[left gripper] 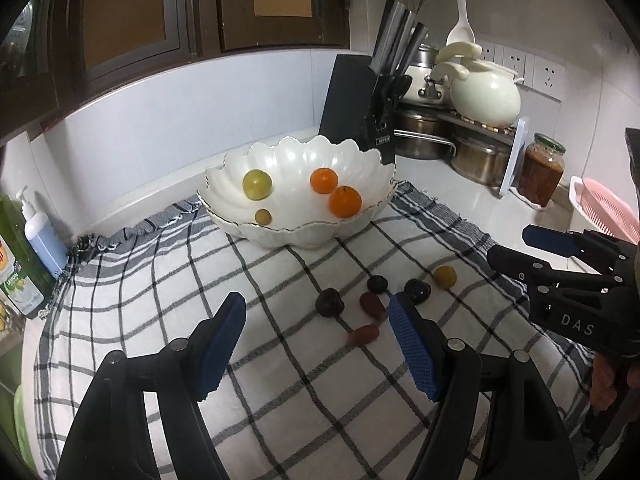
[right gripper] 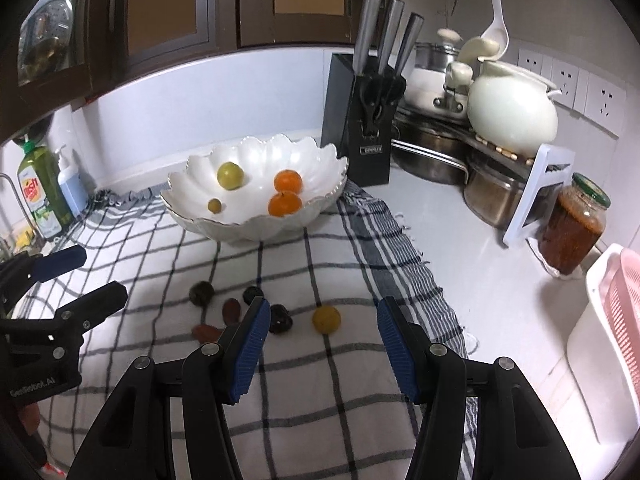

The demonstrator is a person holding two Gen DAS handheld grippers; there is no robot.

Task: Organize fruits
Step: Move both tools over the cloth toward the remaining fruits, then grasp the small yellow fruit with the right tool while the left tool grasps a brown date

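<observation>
Entry: my left gripper [left gripper: 316, 322] and right gripper [right gripper: 320, 330] agape, empty; risk: yellow plum [right gripper: 326, 319] rolls off checked cloth [right gripper: 320, 380] if nudged

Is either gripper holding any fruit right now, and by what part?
Nothing is held. The left gripper and right gripper are both open and empty above the checked cloth, with the yellow fruit lying loose on it.

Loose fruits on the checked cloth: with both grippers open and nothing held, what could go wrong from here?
1. The round yellow fruit lies apart on the checked cloth; the open right gripper might nudge it rolling.
2. The dark fruits and reddish oblong ones cluster tightly, so the open left gripper may knock neighbours.
</observation>
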